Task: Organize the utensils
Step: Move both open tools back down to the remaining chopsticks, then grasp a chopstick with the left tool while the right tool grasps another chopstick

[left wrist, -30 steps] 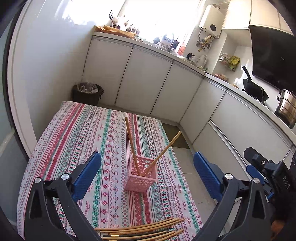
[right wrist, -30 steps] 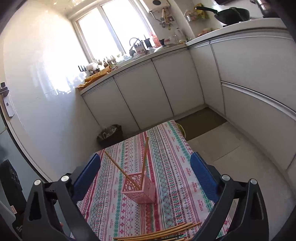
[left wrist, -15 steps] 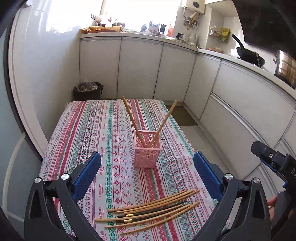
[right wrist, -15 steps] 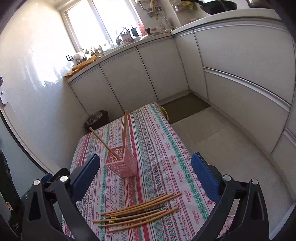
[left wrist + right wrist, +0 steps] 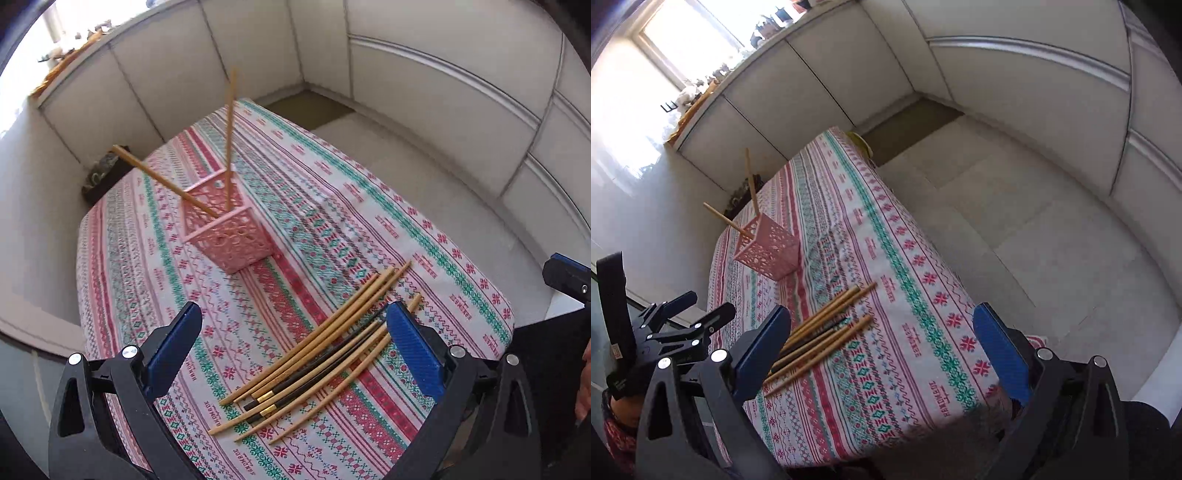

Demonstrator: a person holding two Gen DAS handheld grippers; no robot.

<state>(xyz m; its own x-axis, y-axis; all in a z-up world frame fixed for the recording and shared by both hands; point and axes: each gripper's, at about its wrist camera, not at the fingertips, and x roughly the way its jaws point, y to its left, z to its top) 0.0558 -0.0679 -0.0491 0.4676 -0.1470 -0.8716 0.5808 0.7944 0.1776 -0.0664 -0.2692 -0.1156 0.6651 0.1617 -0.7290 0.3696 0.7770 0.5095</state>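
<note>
Hovering: both grippers hang above the near end of the table, nothing in either
left gripper (image 5: 293,343): released, blue pads spread wide, empty; right pad (image 5: 413,350) overlaps the tips of the loose chopsticks in view, contact cannot be told
right gripper (image 5: 882,350): released, pads far apart, empty; left pad (image 5: 762,350) covers the near ends of the pile in its own view
loose chopsticks (image 5: 317,354): flat on the tablecloth, a bundle running from 7 o'clock to 1 o'clock in the left view; mostly pale wood, touching or just beside each other
dark chopsticks (image 5: 314,376): two black ones with gold bands, lying inside the wooden bundle
same pile, right view (image 5: 820,332): sits at 9 o'clock of frame centre, between the two grippers' reach
pink holder (image 5: 225,229): square perforated basket, upright on the tablecloth, at 11 o'clock from the pile, well apart from it
chopsticks in holder (image 5: 229,140): two wooden ones, one nearly upright, one leaning out toward 10 o'clock
holder, right view (image 5: 766,251): at 10 o'clock, far side of the pile
tablecloth (image 5: 886,258): striped red, green and white pattern, covers the whole table
cabinets (image 5: 443,110): white doors, 12 to 3 o'clock, beyond the table
bin (image 5: 101,175): dark, on the floor past the table's far corner, 10 o'clock
</note>
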